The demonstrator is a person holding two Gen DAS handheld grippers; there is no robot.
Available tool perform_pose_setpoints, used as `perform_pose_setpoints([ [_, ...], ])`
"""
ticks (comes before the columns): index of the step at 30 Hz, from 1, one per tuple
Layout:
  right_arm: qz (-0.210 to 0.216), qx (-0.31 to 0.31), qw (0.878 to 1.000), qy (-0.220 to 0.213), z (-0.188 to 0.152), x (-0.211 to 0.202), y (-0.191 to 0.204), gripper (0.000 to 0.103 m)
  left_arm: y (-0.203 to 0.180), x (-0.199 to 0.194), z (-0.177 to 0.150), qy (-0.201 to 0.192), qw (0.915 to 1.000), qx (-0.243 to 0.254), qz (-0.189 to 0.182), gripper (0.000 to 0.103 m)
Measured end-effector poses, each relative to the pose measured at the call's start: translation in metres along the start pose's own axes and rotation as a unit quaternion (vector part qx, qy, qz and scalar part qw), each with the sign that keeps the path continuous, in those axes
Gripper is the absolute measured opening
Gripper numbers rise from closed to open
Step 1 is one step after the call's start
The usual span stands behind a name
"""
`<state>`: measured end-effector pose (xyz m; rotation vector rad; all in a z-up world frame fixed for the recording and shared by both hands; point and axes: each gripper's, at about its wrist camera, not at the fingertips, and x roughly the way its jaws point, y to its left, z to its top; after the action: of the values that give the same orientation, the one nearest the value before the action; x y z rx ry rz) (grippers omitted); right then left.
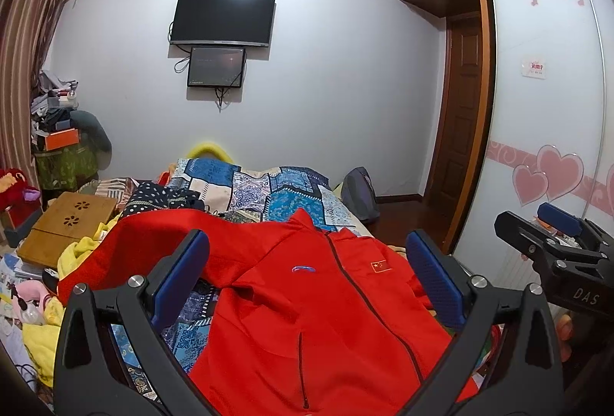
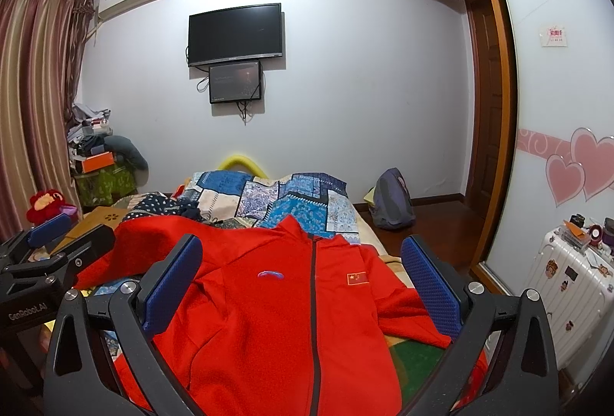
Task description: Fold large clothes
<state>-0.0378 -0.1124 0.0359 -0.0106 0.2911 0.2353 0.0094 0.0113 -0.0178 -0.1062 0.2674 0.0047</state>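
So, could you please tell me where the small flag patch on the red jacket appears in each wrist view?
Left wrist: the flag patch sits right of centre, right of the jacket's zip.
Right wrist: the flag patch sits right of centre, again right of the zip.
Shared landmark: the wall television.

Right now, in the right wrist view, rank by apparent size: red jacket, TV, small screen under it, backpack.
1. red jacket, though it lies nearest the camera, which inflates it.
2. TV.
3 and 4. backpack and small screen look alike; no ranking.
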Motion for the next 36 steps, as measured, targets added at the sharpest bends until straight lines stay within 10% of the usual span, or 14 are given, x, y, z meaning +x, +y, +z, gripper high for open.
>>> perform_pose_setpoints([
  [36, 0.001, 0.002, 1.0, 0.005, -0.0054, 0.0059, 0.0014, 0.103, 0.0001, 0.0031, 0.0007, 0.009, 1.0, -0.003, 0.002, 0.103],
])
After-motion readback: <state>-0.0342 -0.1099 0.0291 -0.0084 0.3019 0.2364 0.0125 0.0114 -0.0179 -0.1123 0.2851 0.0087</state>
